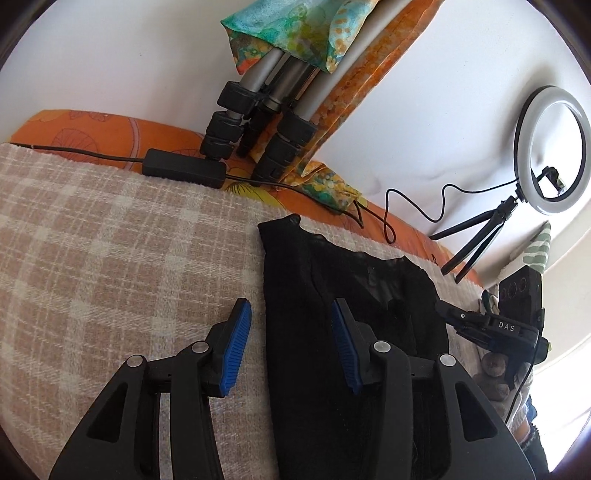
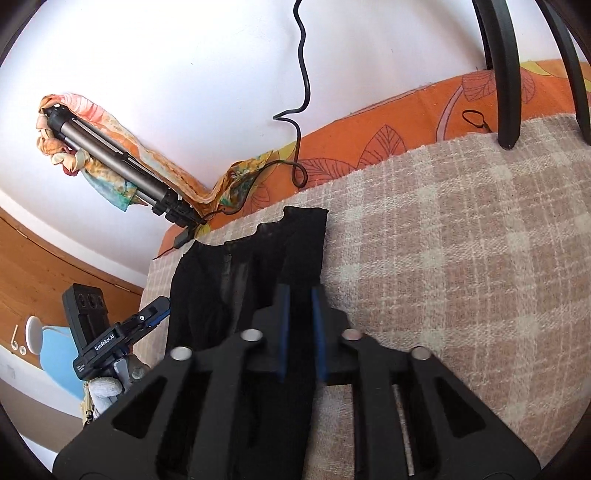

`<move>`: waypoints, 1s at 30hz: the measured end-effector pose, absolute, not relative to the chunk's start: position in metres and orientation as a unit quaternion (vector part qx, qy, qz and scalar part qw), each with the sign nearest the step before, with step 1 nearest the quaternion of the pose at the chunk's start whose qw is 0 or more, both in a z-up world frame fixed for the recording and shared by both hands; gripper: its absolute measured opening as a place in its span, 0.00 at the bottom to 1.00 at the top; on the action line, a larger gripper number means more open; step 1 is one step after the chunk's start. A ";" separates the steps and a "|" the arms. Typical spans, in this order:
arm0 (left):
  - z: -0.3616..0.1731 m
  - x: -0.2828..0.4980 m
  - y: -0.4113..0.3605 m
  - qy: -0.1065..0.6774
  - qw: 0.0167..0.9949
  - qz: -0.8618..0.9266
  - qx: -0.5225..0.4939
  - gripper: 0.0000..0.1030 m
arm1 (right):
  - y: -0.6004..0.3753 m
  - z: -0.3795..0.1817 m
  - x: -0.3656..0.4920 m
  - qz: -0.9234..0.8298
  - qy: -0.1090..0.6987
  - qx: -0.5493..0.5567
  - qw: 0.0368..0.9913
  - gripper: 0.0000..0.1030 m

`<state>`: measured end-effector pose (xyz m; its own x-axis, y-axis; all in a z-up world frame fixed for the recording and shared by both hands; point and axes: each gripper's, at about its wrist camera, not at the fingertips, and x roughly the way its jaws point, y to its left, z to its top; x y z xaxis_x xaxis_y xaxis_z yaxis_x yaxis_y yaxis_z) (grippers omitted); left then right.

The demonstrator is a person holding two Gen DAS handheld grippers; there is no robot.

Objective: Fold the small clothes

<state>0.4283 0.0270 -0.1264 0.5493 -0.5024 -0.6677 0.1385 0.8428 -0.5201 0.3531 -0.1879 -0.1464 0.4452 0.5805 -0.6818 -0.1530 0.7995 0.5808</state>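
A small black garment (image 1: 332, 314) lies flat on the beige checked blanket (image 1: 110, 240); it also shows in the right wrist view (image 2: 251, 266). My left gripper (image 1: 291, 325) is open, its blue pads (image 1: 236, 347) straddling the garment's left edge just above the cloth. My right gripper (image 2: 299, 314) is nearly closed, its jaws pinching the garment's right edge between the blue pads (image 2: 283, 325). The right gripper also appears at the far right of the left wrist view (image 1: 480, 321), and the left gripper at the left of the right wrist view (image 2: 147, 317).
A folded tripod (image 1: 258, 110) draped in a colourful scarf (image 1: 295, 29) leans on the wall behind the bed. A black power adapter (image 1: 184, 168) and cable lie on the orange sheet (image 1: 110, 129). A ring light (image 1: 554, 147) on a small stand is at the right.
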 end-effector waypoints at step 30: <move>-0.116 0.462 0.017 0.410 0.859 -0.211 -0.222 0.03 | -0.172 -0.121 0.382 0.244 0.451 0.189 0.837 0.05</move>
